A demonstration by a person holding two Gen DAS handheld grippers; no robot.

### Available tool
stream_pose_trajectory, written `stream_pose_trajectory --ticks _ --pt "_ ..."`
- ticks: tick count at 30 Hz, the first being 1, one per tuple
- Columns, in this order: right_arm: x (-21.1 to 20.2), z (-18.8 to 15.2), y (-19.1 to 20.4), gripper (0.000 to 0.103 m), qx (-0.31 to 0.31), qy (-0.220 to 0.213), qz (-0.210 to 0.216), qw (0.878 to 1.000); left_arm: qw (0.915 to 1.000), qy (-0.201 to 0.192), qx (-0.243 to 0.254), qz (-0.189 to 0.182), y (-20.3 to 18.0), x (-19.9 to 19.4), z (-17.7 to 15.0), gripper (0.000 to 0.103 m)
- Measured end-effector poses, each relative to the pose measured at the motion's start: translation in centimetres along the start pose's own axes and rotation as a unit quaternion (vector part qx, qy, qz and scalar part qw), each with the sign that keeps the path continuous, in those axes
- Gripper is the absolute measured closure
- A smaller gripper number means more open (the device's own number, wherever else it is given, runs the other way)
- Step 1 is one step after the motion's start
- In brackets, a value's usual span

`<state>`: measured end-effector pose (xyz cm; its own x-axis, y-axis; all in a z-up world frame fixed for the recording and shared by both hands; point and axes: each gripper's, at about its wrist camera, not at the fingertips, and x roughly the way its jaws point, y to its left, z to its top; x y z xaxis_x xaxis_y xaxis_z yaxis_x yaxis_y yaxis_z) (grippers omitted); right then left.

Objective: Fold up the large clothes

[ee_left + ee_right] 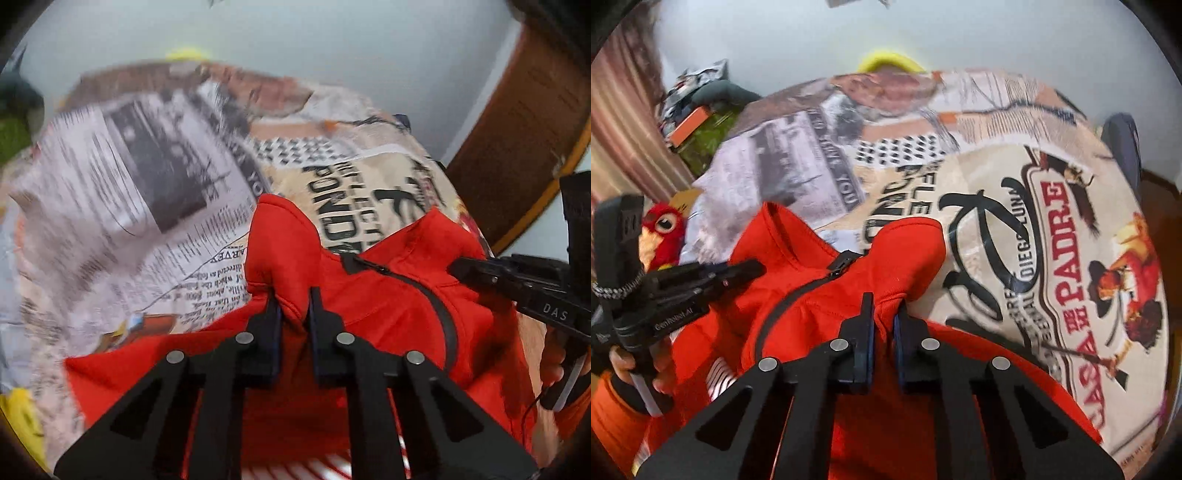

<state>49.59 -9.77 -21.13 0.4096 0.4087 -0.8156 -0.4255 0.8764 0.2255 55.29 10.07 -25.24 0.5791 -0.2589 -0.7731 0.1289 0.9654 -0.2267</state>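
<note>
A red zip-up garment (388, 295) with a black zipper lies over a bed covered in a printed newspaper-style sheet (129, 184). My left gripper (293, 301) is shut on a fold of the red fabric near the collar. My right gripper (884, 308) is shut on another fold of the same red garment (820, 295), on the other side of the zipper. Each gripper shows in the other's view: the right one (465, 266) at the right edge, the left one (753, 267) at the left edge, both at the garment's collar area.
A red plush bird (663, 232) sits at the bed's left side. A pile of items with an orange box (690, 125) lies at the far left by a curtain. A brown wooden door (524, 129) stands at the right. A yellow object (890, 61) peeks behind the bed.
</note>
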Motion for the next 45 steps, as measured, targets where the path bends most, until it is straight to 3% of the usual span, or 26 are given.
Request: stream_pose_trajectory --ticks 7,12,19,23,26,30,34,40,42,45 --pt "-7.5 -3.1 4.4 0.096 -0.052 -0.051 -0.007 0.997 0.9981 -0.030 0.045 0.030 -3.8 -8.1 -3.2 0.092" --pt "-10.4 -6.8 6.0 0.096 -0.058 -0.051 0.001 0.997 0.9980 -0.039 0.043 0.027 -5.2 -12.1 -7.1 0.091" --pt "-10.7 -13.3 8.0 0.094 -0.083 -0.013 -0.034 0.996 0.9987 0.001 0.050 0.007 -7.1 -14.1 -13.7 0.088" --pt "-10.5 -16.6 8.2 0.089 -0.076 0.019 -0.050 0.996 0.9965 0.032 0.073 0.024 -8.2 -14.3 -18.4 0.084" --pt "-10.6 -18.7 8.1 0.089 -0.072 0.040 -0.077 0.994 0.9954 0.062 0.068 0.025 -7.9 -14.2 -21.3 0.084" --pt "-10.9 -20.7 7.3 0.089 -0.067 0.079 -0.076 0.992 0.9947 0.087 0.048 0.028 -7.0 -14.8 -24.2 0.084" --pt "-12.8 -21.3 6.3 0.089 -0.038 0.075 -0.057 0.995 0.9953 0.083 0.025 0.044 -5.5 -16.3 -24.9 0.084" --pt "-16.7 -19.4 6.1 0.088 -0.026 0.027 -0.051 0.998 0.9958 0.027 0.004 0.087 -3.6 -20.3 -22.0 0.081" --pt "-17.2 -18.9 6.4 0.081 -0.025 0.011 -0.053 0.998 0.9951 0.005 -0.004 0.098 -2.8 -21.2 -20.5 0.072" --pt "-17.1 -17.4 6.6 0.069 -0.024 -0.017 -0.058 0.998 0.9930 -0.016 -0.019 0.116 -1.6 -21.4 -18.5 0.069"
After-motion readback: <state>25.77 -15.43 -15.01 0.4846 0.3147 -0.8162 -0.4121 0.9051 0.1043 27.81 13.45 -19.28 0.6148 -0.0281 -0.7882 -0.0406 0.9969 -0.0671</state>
